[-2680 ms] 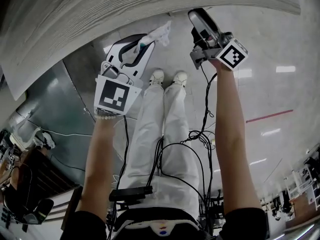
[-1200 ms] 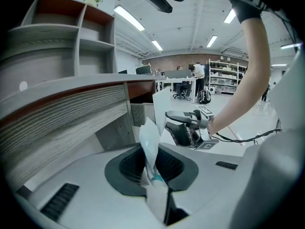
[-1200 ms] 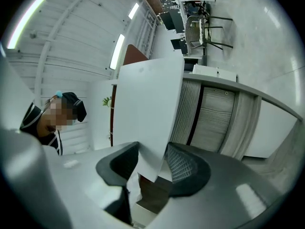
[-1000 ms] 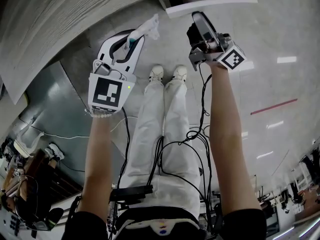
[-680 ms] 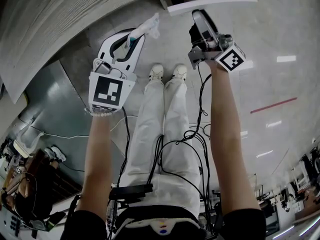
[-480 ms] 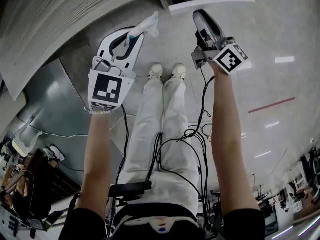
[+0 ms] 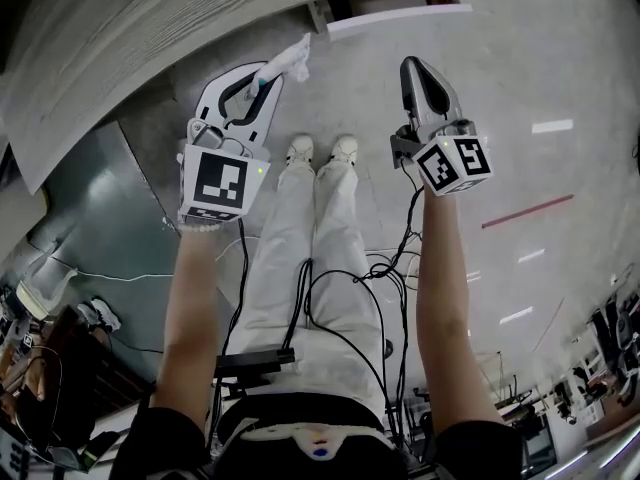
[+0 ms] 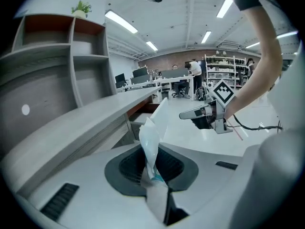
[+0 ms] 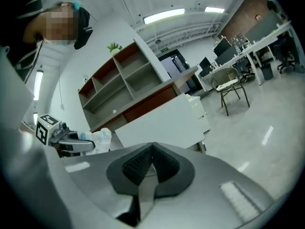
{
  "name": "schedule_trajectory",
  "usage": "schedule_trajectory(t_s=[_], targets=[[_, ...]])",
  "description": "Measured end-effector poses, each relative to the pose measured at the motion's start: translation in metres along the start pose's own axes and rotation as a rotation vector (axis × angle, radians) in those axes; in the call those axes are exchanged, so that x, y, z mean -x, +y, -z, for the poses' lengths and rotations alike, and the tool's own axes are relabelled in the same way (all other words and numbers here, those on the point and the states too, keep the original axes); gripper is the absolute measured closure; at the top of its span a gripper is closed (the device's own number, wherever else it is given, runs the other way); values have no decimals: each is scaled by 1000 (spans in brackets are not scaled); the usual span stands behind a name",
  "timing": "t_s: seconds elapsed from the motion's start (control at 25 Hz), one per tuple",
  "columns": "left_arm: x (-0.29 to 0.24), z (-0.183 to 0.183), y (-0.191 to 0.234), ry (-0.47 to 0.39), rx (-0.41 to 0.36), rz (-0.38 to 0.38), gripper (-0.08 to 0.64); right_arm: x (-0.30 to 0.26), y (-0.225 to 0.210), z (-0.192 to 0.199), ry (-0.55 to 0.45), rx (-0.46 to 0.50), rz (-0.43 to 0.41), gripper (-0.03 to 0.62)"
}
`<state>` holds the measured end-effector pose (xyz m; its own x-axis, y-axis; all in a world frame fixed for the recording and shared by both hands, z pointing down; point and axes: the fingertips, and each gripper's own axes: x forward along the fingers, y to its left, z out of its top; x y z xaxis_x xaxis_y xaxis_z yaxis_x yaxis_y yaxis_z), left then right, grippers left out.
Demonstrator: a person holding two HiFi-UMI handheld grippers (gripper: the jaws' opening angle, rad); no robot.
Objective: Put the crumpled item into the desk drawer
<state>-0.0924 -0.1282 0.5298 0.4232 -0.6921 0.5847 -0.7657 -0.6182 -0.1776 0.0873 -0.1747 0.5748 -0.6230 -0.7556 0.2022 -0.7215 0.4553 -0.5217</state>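
The left gripper (image 7: 268,80) is clamped on the crumpled item (image 7: 291,62). This is a thin white wad, film or paper, with a touch of blue-green. In the left gripper view the pads pinch only its lower end, and most of the crumpled item (image 8: 149,144) stands up loose beyond the tips. It hangs in the air over the floor (image 7: 520,68), in front of the desk (image 7: 150,28) and near the open drawer (image 7: 400,18), but not yet over it.

The right gripper (image 7: 418,73) is held out beside the left one. Its jaws are pressed together with nothing between them, as the right gripper view shows (image 9: 151,149).

The item looks very light and soft, with no stiffness to speak of. A gentle pinch should be enough, and squeezing harder would only flatten it further. Nothing about it looks fragile. The free end will likely flop or sway as it is carried. The present hold low on the wad looks adequate, though a bite nearer the middle would steady it more. Being so light, it may cling to a pad or drift on release, so letting go well inside the drawer seems wise.
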Motion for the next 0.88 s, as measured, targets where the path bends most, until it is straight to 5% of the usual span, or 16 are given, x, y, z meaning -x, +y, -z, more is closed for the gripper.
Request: schedule_trajectory(t_s=[0.52, 0.88], targets=[[-13, -81, -2, 1, -221, -84, 509, 56, 37, -54, -41, 166, 33, 583], [-32, -115, -6, 81, -456, -189, 509, 81, 41, -62, -49, 152, 50, 583]])
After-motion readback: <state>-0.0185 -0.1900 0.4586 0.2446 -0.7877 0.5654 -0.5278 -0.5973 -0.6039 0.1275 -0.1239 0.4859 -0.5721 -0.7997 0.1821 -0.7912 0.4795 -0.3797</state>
